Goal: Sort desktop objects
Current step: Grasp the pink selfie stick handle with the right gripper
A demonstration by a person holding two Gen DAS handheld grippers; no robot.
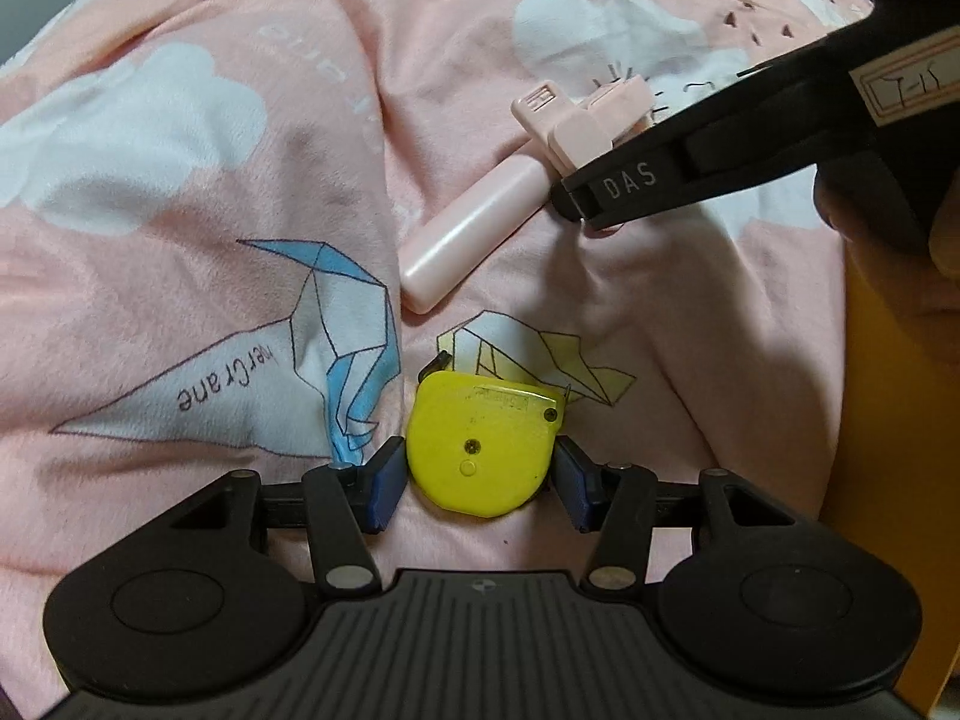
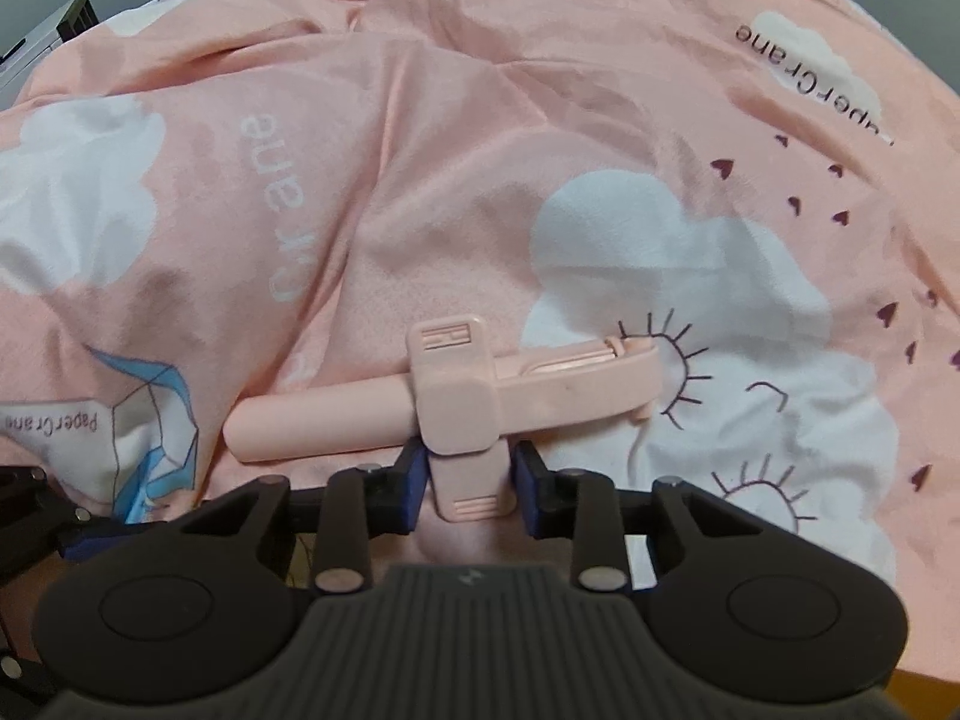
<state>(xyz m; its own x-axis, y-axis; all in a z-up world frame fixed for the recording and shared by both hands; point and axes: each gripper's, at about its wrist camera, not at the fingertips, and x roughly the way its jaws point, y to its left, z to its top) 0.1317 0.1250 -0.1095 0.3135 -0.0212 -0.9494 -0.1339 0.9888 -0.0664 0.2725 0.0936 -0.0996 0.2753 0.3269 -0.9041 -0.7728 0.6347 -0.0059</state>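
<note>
A yellow tape measure (image 1: 480,450) lies flat on the pink blanket, low in the left wrist view. My left gripper (image 1: 480,480) has both blue pads against its sides, shut on it. Farther off lies a pink selfie stick (image 1: 468,240) with a folding phone clamp. My right gripper (image 1: 576,204) reaches in from the right onto that clamp. In the right wrist view the stick (image 2: 324,420) lies crosswise. Its clamp's lower tab sits between the blue pads of my right gripper (image 2: 471,480), which stands shut on it.
A pink blanket (image 1: 180,240) printed with clouds and paper cranes covers the whole surface in soft folds (image 2: 420,180). An orange box edge (image 1: 888,420) rises at the right, below a hand (image 1: 948,228). A grey object (image 2: 66,24) shows at the far upper left.
</note>
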